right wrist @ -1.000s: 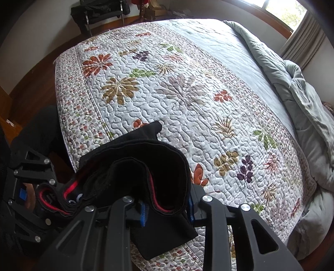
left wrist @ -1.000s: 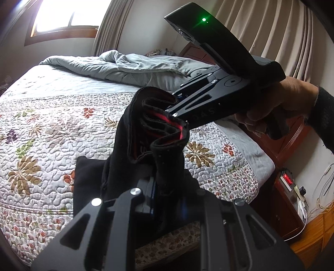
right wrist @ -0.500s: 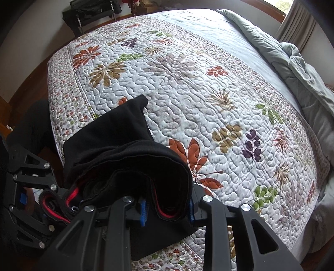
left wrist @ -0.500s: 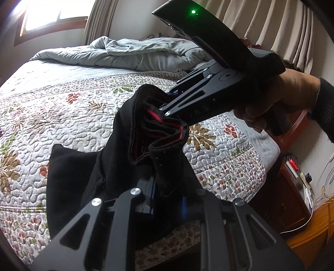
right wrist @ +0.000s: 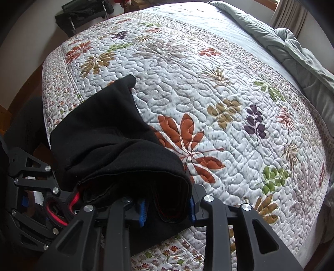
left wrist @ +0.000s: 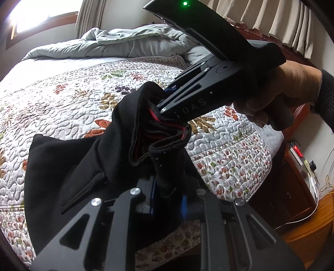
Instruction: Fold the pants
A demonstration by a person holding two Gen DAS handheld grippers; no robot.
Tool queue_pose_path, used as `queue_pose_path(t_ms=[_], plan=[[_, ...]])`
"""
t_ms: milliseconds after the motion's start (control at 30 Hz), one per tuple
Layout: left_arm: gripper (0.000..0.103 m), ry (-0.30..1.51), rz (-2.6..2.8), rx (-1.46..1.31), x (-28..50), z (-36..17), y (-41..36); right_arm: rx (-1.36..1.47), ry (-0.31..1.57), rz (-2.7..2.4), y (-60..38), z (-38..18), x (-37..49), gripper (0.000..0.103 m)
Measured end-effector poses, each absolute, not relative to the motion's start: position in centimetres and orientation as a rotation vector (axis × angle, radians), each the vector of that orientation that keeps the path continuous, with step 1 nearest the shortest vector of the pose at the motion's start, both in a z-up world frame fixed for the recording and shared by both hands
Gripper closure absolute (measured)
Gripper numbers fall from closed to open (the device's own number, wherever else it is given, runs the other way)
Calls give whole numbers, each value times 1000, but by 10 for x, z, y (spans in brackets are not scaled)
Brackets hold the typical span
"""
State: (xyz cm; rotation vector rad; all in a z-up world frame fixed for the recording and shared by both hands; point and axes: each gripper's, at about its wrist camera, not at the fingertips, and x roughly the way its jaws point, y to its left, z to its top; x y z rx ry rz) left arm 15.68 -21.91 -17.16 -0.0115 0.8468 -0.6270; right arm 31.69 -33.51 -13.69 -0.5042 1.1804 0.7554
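The black pants with a red-lined waistband hang from both grippers over the near edge of the bed. My left gripper is shut on the bunched waistband. My right gripper is shut on the waistband close beside it; it also shows in the left wrist view, held by a hand. In the right wrist view the pants drape onto the quilt to the left, and the left gripper shows at the lower left.
The floral quilted bedspread covers the bed. A rumpled grey duvet lies at the head end. A wooden nightstand with a device stands right of the bed. Dark items stand against the far wall.
Both grippers have moved forward over the bed with the waistband. More of the pants now lies spread on the quilt.
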Motion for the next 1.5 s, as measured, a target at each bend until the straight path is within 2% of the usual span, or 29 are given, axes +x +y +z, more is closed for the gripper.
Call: queue_pose_path(t_ms=[400,500,567,667,833,867,900,933,1000,1200,1500], plan=[[81,918,-682,1,155,-199,-226,-481,1210,653,-352,-160,304,67],[79,930,-722,-22,156,-201,-221,-435,1230,602,-360,-163,302,62],[73,937,-744,-42,156,-203,-218,-368,1256,541,-371,-165,302,60],[70,960,-794,-84,158,-205,-213,-212,1311,430,-399,-172,298,52],[55,971,-898,-173,153,-198,-200,196,1327,311,-458,-179,274,43],[46,965,-914,-188,151,-195,-195,308,1306,308,-469,-180,267,42],[38,959,-926,-208,149,-192,-190,404,1289,322,-477,-180,261,36],[34,954,-936,-235,148,-188,-182,537,1262,351,-485,-183,253,26],[25,953,-941,-285,149,-183,-165,703,1225,403,-489,-188,242,21],[20,947,-840,-387,174,-182,-92,824,1168,475,-476,-214,228,20],[19,920,-714,-469,198,-204,-3,829,1127,545,-461,-211,220,21]])
